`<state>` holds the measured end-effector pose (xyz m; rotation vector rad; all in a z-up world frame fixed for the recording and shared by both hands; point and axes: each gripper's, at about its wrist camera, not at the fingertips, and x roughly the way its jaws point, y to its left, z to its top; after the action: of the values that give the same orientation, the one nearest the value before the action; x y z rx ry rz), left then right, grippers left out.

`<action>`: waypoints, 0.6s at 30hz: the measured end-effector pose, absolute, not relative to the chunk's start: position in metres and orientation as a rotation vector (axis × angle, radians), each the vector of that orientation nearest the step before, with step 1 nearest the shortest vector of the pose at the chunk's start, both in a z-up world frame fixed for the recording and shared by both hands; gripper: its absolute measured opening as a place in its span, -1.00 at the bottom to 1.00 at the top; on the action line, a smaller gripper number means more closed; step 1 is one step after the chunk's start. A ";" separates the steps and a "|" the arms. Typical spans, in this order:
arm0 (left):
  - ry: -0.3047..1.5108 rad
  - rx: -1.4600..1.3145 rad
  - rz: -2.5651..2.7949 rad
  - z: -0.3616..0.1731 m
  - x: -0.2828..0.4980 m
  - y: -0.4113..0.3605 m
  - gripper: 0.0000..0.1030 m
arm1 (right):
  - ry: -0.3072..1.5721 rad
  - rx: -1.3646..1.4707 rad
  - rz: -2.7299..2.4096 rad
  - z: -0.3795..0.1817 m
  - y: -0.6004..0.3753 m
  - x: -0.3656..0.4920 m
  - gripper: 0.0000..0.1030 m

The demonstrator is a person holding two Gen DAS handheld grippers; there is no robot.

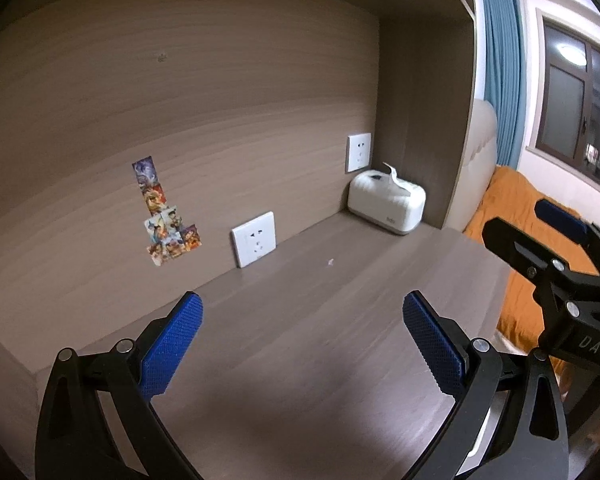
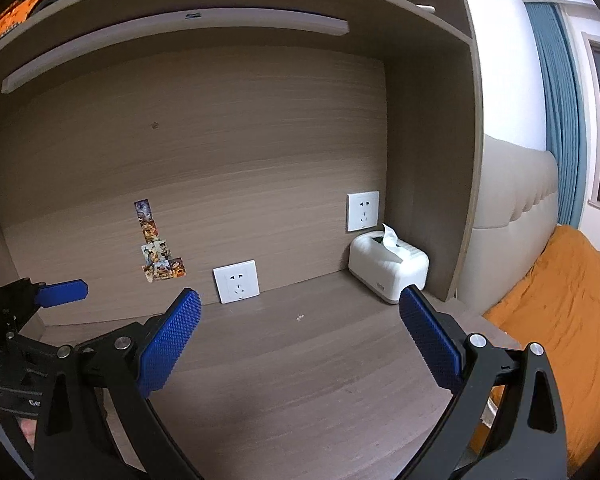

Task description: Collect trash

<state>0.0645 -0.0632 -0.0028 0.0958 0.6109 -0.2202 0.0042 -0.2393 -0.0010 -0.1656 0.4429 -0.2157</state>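
only one paper scrap (image 2: pixel 299 317) on desk (image 2: pixel 320 380); both tongs (image 1: pixel 302 340) (image 2: pixel 300 342) released, empty

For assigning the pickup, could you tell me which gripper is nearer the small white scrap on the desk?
Right, slightly. The right gripper has the small white scrap just beyond its fingertips; the left gripper sits farther back.

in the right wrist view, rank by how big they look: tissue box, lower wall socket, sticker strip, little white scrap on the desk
Largest to smallest as they look:
1. tissue box
2. lower wall socket and sticker strip: too alike to rank; the strip is taller but narrow.
3. white scrap, by far the smallest.
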 end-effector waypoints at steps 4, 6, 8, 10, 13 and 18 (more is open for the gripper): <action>0.615 0.092 -0.223 -0.004 0.069 -0.059 0.91 | 0.434 -0.179 -0.219 0.000 -0.233 0.008 0.93; 0.614 0.084 -0.224 -0.003 0.071 -0.055 0.91 | 0.432 -0.182 -0.219 0.000 -0.230 0.010 0.93; 0.618 0.084 -0.229 -0.002 0.073 -0.053 0.91 | 0.429 -0.183 -0.223 0.000 -0.229 0.011 0.93; 0.618 0.084 -0.227 -0.002 0.074 -0.051 0.91 | 0.433 -0.180 -0.221 -0.001 -0.228 0.013 0.93; 0.622 0.090 -0.224 -0.003 0.076 -0.049 0.91 | 0.437 -0.181 -0.219 -0.003 -0.225 0.014 0.93; 0.626 0.113 -0.230 -0.006 0.078 -0.050 0.91 | 0.443 -0.191 -0.218 -0.005 -0.222 0.018 0.93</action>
<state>0.0779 -0.0498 -0.0060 0.1130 0.6263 -0.2296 0.0180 -0.2218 -0.0055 -0.1907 0.4430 -0.2176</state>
